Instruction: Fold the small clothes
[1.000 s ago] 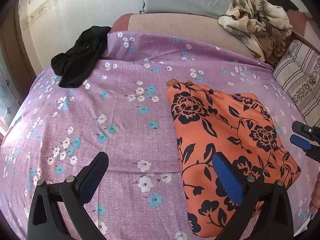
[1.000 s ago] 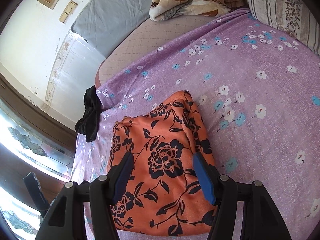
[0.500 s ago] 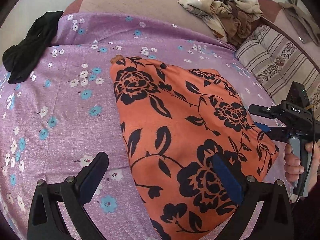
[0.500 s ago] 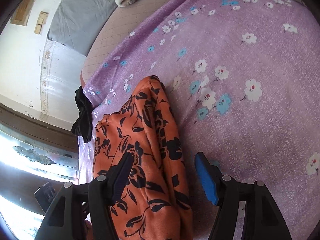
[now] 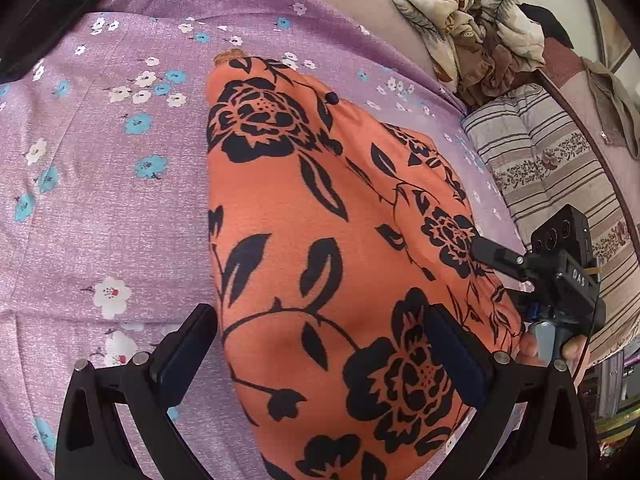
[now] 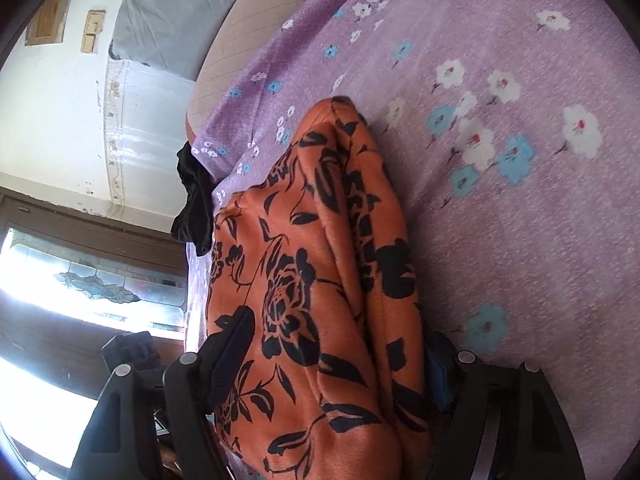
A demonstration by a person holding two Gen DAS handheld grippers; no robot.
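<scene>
An orange garment with black flowers [image 5: 320,216] lies folded on the purple flowered bedsheet [image 5: 100,200]. My left gripper [image 5: 324,344] is open, low over the garment's near left edge, one finger on the sheet and one on the cloth. My right gripper [image 6: 340,356] is open with the garment's [image 6: 320,280] right edge bunched between its fingers. It also shows in the left wrist view [image 5: 500,276] at the garment's right edge.
A black garment [image 6: 194,200] lies at the bed's far left edge. A beige patterned heap of cloth [image 5: 472,28] and a striped pillow [image 5: 560,184] lie at the far right. A grey pillow [image 6: 168,20] leans on the wall.
Both grippers have moved in close to the orange garment. The right gripper's fingers now straddle its right edge, and the left gripper has dropped lower over its near left part.
</scene>
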